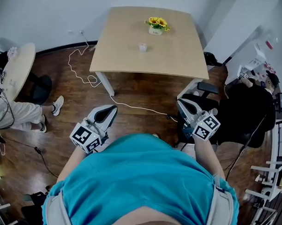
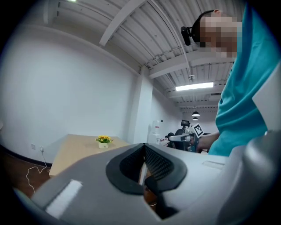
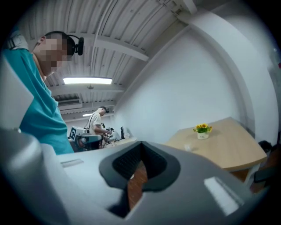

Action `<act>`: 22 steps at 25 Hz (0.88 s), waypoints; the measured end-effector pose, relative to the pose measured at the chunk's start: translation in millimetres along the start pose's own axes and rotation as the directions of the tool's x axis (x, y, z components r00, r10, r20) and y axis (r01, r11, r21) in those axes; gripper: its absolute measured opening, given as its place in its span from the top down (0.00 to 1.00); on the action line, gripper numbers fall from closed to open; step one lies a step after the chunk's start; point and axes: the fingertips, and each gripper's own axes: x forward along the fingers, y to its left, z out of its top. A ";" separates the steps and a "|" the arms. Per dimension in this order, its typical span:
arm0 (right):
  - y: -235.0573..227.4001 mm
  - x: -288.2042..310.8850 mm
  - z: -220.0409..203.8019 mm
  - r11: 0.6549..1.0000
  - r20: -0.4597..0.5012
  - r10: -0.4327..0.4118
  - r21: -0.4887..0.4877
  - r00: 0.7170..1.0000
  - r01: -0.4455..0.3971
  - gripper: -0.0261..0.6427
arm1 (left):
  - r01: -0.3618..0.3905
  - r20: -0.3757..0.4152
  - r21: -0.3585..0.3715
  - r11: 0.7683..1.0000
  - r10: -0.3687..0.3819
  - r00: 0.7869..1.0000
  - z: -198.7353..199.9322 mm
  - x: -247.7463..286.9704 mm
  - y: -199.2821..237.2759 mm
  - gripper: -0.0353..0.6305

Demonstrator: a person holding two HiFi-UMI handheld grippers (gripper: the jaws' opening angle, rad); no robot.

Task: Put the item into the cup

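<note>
Clearly, both grippers are hovering close to the person's teal shirt (image 1: 143, 179), well short of the wooden table (image 1: 129, 54). The left gripper (image 1: 112, 108) is pressing its two fingers (image 2: 160, 166) together on nothing, and the right gripper (image 1: 180, 103) is doing the same, its fingers (image 3: 128, 161) meeting with only floor showing behind them. What looks like one small pale cup (image 1: 143, 47) is sitting near the middle of the table, far ahead of both sets of fingertips, and no separate item can be made out. One pot of yellow flowers (image 1: 157, 26) is standing just beyond the cup. Between the fingertips and the table, bare wooden floor (image 1: 132, 88) is lying open, with one white cable (image 1: 136, 107) trailing across it just ahead of the left fingertips. One black chair (image 1: 207, 87) is standing just ahead and outward of the right fingertips, beside the table's near corner. Far out past the left fingers, a second person in pale trousers (image 1: 16, 114) is sitting by one round table (image 1: 18, 66).
</note>
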 end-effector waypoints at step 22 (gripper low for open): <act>-4.0 -63.7 -0.2 0.997 -0.028 0.069 -0.032 0.997 -0.070 0.96 | 0.003 0.061 -0.041 0.999 -0.001 0.998 0.3 52.6 -61.7 0.94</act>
